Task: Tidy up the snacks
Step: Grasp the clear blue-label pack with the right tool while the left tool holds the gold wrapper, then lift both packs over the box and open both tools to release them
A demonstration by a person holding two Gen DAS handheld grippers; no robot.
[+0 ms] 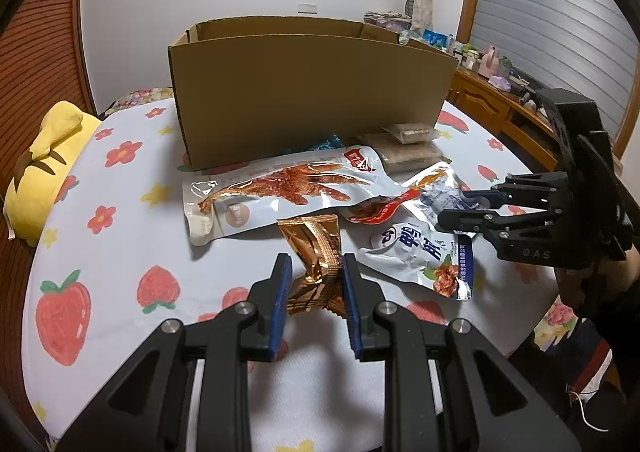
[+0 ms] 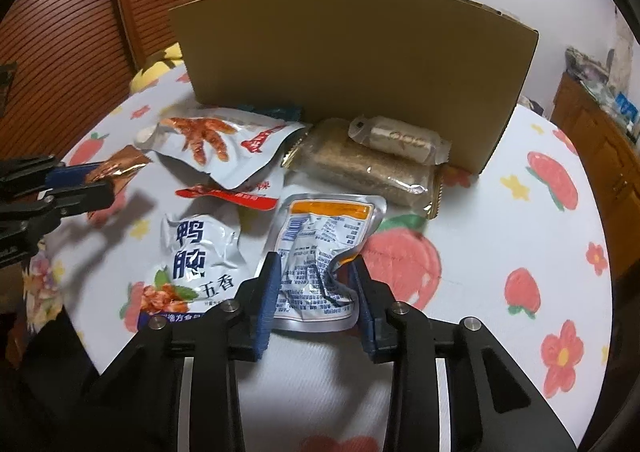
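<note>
The right gripper point(image 2: 314, 288) has its pads pinched on a silver pouch point(image 2: 320, 252), crumpled between them at the lower centre of the right wrist view. The left gripper point(image 1: 314, 292) clamps a copper wrapper point(image 1: 316, 264) the same way, low in its own view. Both packs sit on the fruit-print cloth point(image 2: 500, 236). The box point(image 2: 352, 71) stands straight ahead at the top of both frames, its long side broadside to the grippers, so each pack would have to go up and over that near wall. The box's inside is mostly hidden. A blue packet point(image 2: 276, 110) by its base is largely covered.
</note>
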